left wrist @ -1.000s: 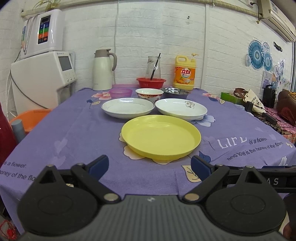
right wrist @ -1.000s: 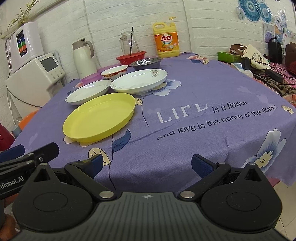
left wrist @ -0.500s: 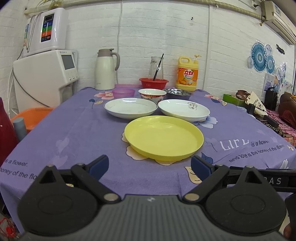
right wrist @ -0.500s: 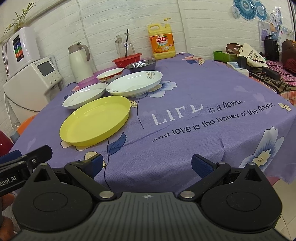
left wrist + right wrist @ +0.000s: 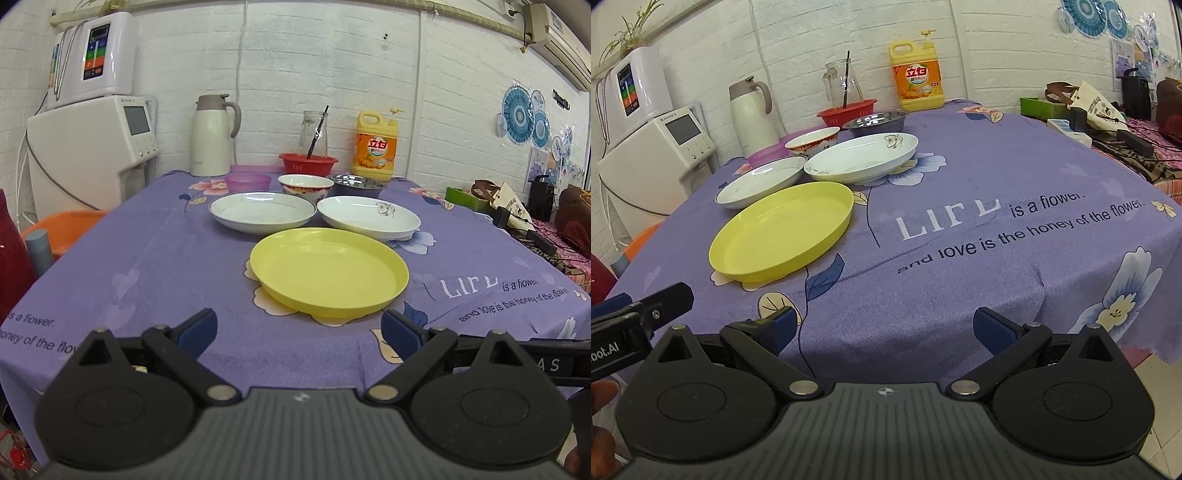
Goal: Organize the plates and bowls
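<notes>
A yellow plate (image 5: 328,271) (image 5: 783,230) lies nearest on the purple tablecloth. Behind it lie two white plates, one on the left (image 5: 262,211) (image 5: 762,180) and one with a flower print on the right (image 5: 369,218) (image 5: 862,157). Further back stand a pink bowl (image 5: 248,181), a red-patterned white bowl (image 5: 304,186) (image 5: 812,141) and a steel bowl (image 5: 356,183) (image 5: 875,122). My left gripper (image 5: 299,330) is open and empty, just short of the yellow plate. My right gripper (image 5: 884,328) is open and empty over the table's front edge, right of the yellow plate.
At the back stand a white thermos (image 5: 212,136), a red basket (image 5: 308,163) with a glass jug, and a yellow detergent bottle (image 5: 376,147). A white appliance (image 5: 92,144) stands left of the table. Bags and boxes (image 5: 1089,107) lie at the right.
Both grippers have shifted slightly, so the dishes sit a little differently in each view. Both stay open and empty. No dish has moved.
</notes>
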Demonstrator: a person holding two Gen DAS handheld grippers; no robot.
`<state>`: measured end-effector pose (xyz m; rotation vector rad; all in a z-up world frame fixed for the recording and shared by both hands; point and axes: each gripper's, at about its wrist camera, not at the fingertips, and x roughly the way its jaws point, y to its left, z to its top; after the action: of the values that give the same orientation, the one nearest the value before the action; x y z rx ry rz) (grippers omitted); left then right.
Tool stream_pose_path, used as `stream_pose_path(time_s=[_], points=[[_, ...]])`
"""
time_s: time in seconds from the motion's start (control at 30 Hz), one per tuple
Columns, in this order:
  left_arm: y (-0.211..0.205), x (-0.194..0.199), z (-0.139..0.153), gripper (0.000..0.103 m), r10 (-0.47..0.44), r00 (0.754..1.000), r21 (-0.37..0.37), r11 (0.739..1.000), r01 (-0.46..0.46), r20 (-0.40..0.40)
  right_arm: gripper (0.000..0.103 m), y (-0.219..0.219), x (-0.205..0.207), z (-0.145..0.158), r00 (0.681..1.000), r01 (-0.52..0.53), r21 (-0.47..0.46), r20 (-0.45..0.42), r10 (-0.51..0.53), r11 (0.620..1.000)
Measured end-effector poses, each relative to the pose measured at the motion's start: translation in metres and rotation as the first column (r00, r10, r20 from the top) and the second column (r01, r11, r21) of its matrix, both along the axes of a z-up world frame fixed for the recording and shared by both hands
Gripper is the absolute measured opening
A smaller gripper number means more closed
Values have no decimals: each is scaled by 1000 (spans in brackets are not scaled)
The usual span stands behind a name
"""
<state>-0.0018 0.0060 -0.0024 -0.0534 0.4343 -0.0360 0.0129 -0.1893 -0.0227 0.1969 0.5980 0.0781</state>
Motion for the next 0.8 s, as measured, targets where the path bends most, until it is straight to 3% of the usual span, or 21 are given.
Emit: stream_pose_path(time_s=[0.27, 0.6, 0.8], points=[[6, 11, -1, 94, 11, 1000, 1, 1000, -11, -13, 103, -1, 3, -5, 1000, 3, 2, -14, -3, 1000], [17, 38, 2, 94, 27, 999, -10, 1000, -27, -44, 103, -16, 11, 6, 997, 80, 15, 10, -80, 997], [30, 66, 6, 94, 45, 996, -24, 999, -47, -79, 103, -2, 37, 20, 1000, 26, 11, 18, -26, 1000]])
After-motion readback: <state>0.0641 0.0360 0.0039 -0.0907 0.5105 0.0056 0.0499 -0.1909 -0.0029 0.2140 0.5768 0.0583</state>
